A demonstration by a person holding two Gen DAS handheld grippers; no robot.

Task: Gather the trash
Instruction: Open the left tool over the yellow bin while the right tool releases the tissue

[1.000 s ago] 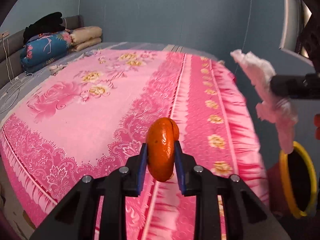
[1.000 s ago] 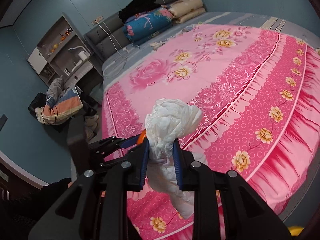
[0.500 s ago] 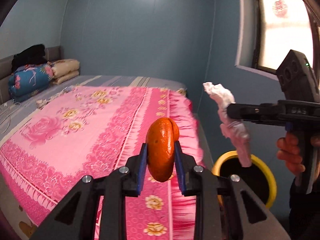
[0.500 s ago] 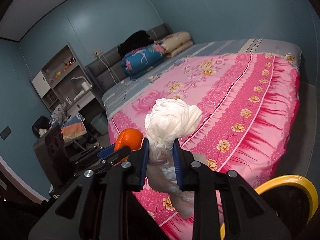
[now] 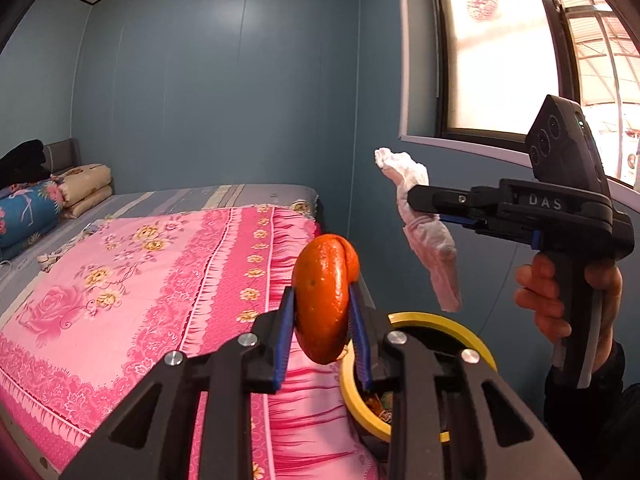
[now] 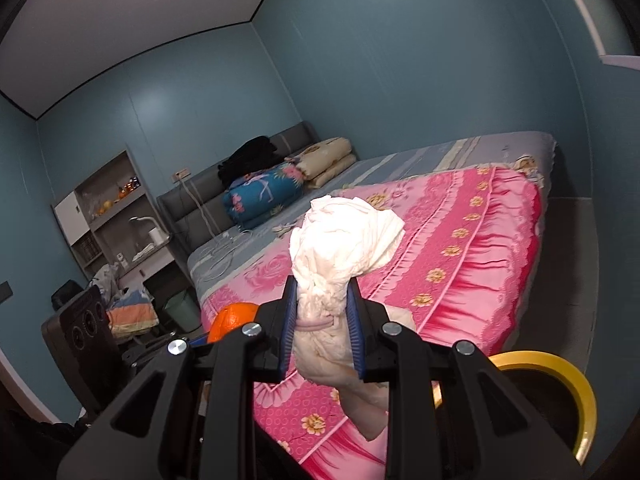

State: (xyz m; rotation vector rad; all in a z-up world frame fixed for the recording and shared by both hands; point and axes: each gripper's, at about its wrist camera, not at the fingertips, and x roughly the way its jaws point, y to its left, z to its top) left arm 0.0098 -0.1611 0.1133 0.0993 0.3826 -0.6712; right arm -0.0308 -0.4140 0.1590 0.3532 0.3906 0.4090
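The left gripper point(image 5: 322, 312) is clamped on an orange peel point(image 5: 325, 298), its blue pads pressing both sides so the peel stands up between them, held in the air above the foot corner of the bed point(image 5: 120, 280). Just beyond and below it sits a bin with a yellow rim point(image 5: 436, 318), dark inside, with some colourful scraps showing near the bottom. To the right, the right gripper point(image 5: 416, 200) is closed on a crumpled white tissue point(image 5: 424, 232); the wad bunches above the pads and a long tail hangs down, its end just over the bin's rim. A hand point(image 5: 568, 296) in a dark sleeve grips that tool's handle. From the right wrist view the tissue point(image 6: 340, 256) fills the gap between the pads of the gripper point(image 6: 322, 328), and the yellow rim point(image 6: 560, 372) curves at the lower right. The bed wears a pink floral cover, with folded quilts point(image 6: 288, 184) piled at the headboard. A window point(image 5: 512, 48) glows on the blue wall.
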